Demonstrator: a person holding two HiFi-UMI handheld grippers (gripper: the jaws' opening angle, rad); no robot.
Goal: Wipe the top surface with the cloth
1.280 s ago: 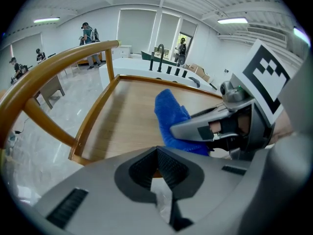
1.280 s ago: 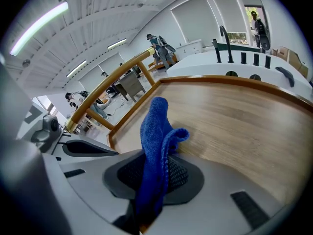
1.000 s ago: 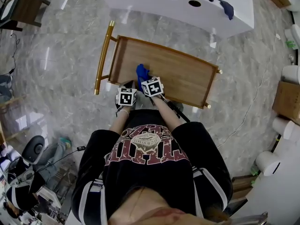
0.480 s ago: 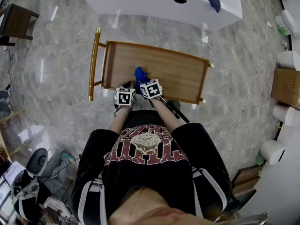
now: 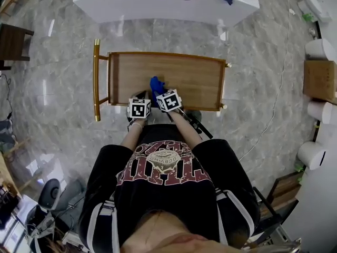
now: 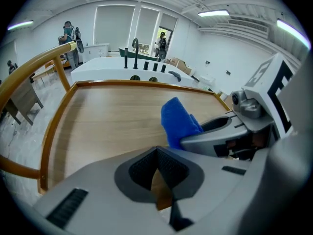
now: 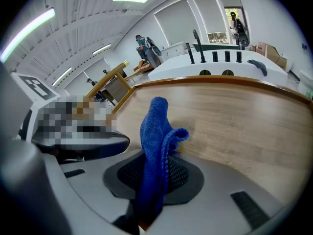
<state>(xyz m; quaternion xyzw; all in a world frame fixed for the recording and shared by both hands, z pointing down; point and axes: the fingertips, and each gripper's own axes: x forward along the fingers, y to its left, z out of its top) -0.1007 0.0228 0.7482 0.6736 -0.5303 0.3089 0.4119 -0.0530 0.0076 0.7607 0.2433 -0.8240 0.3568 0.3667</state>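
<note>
Right tongs [image 7: 154, 176] were clamped on the blue cloth [image 7: 154, 131], holding it bunched over the near edge of the wooden tabletop [image 5: 192, 78], apparently ready for wiping, while the left tongs [image 6: 157, 173], together and empty, hovered idle at that same edge.

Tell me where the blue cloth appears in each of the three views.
Head view: blue cloth at the wooden top's near edge, left of centre.
Left gripper view: right of centre, over the wood.
Right gripper view: centre, held by the right gripper.
Shared landmark: the white counter behind.
</note>
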